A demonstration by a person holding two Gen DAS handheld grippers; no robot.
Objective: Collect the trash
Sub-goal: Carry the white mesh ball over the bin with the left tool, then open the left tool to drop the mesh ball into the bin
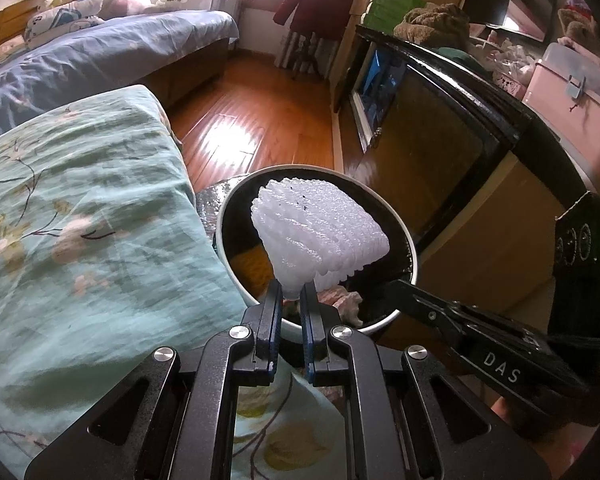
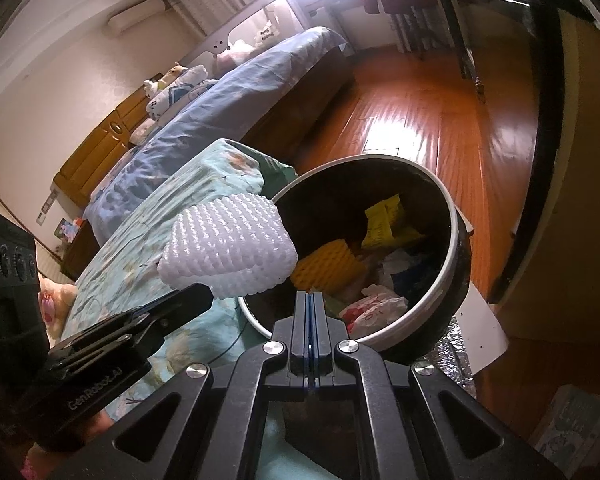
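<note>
My left gripper (image 1: 290, 294) is shut on the lower corner of a white foam net sleeve (image 1: 318, 230), held up over the near rim of a round bin (image 1: 224, 216) with a white rim and a black liner. From the right wrist the same foam sleeve (image 2: 230, 246) hangs beside the bin's (image 2: 456, 240) left rim, with the left gripper (image 2: 204, 294) under it. The bin holds a yellow sponge (image 2: 326, 266), a yellow wrapper (image 2: 384, 220) and crumpled white and red plastic (image 2: 374, 308). My right gripper (image 2: 309, 300) is shut with nothing in it, just in front of the bin.
A bed with a teal floral cover (image 1: 88, 216) presses against the bin's left side. A dark cabinet (image 1: 440, 128) stands to the right. Wooden floor (image 2: 416, 116) runs beyond the bin. A white board (image 2: 480, 320) and silvery foil lie under the bin.
</note>
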